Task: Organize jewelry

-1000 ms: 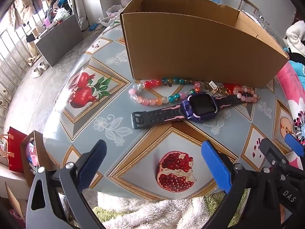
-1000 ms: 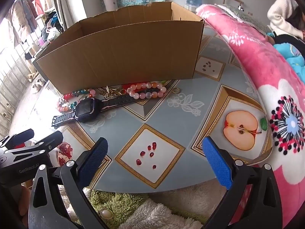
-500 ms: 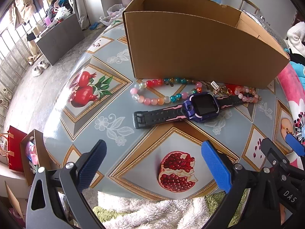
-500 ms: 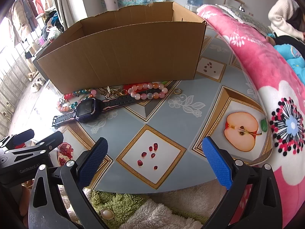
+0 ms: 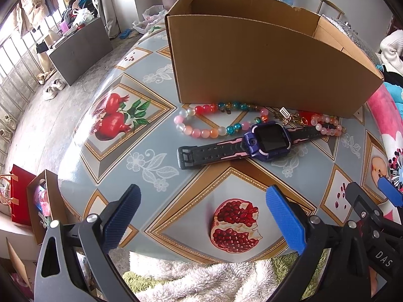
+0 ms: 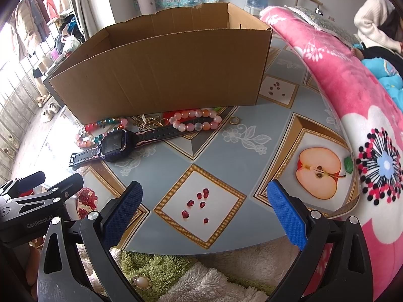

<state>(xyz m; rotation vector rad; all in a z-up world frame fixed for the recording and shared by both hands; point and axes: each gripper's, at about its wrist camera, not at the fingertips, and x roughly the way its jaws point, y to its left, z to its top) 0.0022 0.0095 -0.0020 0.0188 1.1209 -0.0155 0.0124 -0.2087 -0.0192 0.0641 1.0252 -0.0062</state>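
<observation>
While both my left gripper [image 5: 201,216] and right gripper [image 6: 205,212] hover spread wide at the table's [image 6: 264,166] near edge, jewelry waits beside the box [image 6: 163,75].

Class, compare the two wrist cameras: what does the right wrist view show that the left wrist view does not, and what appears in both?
Only the right wrist view shows the small gold ring and the printed apple half. Only the left wrist view shows the whole-pomegranate print. Both show the cardboard box, the purple watch, two bead bracelets, and both grippers open, away from the jewelry.
</observation>
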